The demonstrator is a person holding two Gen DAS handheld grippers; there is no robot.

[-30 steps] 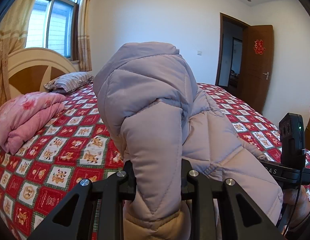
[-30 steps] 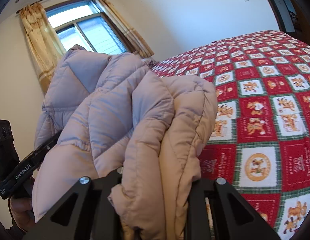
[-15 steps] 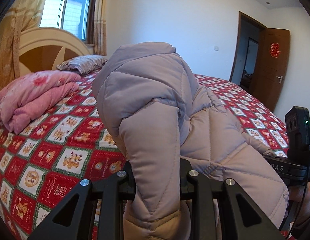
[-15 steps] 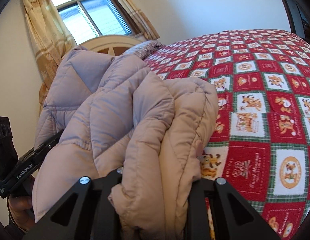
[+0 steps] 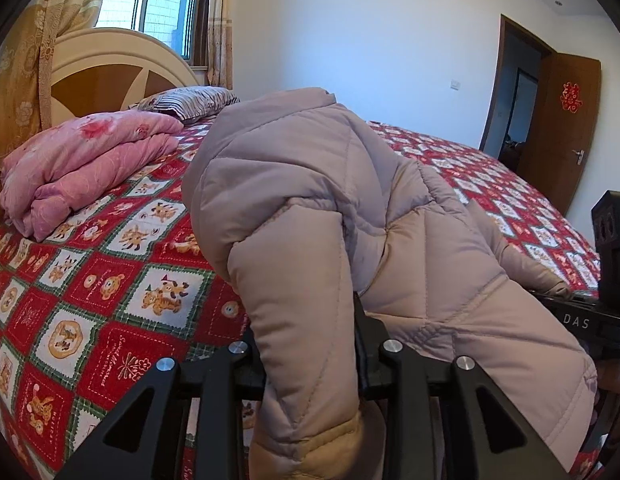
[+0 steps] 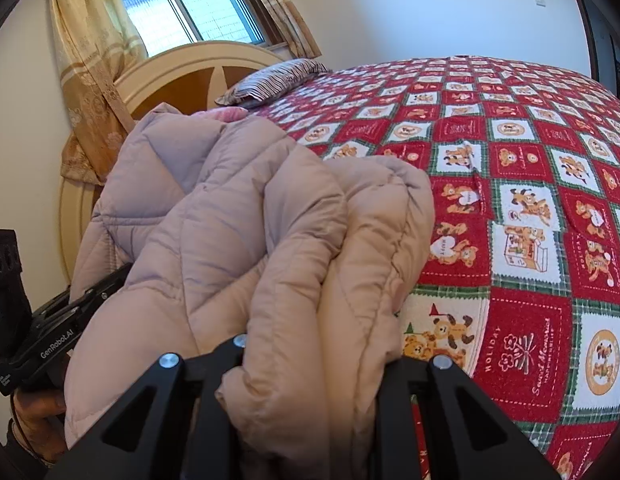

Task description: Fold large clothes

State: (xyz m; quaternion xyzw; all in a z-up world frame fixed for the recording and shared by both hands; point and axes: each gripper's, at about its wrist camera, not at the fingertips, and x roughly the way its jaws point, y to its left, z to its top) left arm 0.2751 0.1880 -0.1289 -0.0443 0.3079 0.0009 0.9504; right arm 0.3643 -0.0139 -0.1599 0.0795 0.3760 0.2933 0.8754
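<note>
Two grippers hold one big puffy coat (image 5: 310, 184) up over the near edge of the bed (image 5: 122, 280). The coat is pale pinkish-grey and quilted, and it is bunched into thick folds. The left gripper (image 5: 310, 360) has a sleeve of the coat between its black fingers (image 5: 370, 340). Its jaws have just been opening a little, but the sleeve still fills the gap and the fingers sit against it. The right gripper (image 6: 314, 360) is clenched on a fat roll of the coat, and the cloth bulges out above its jaws. In the left wrist view the right gripper shows at the far right, beside the coat. In the right wrist view the left gripper shows at the far left, with a hand (image 6: 34, 412) under it. The bed has a red cover with little animal pictures in squares. A folded pink blanket (image 5: 86, 168) lies on the left, near the headboard (image 5: 110, 64). A striped pillow (image 5: 190, 102) lies just beyond the blanket. A brown door (image 5: 566, 128) stands open far to the right.
</note>
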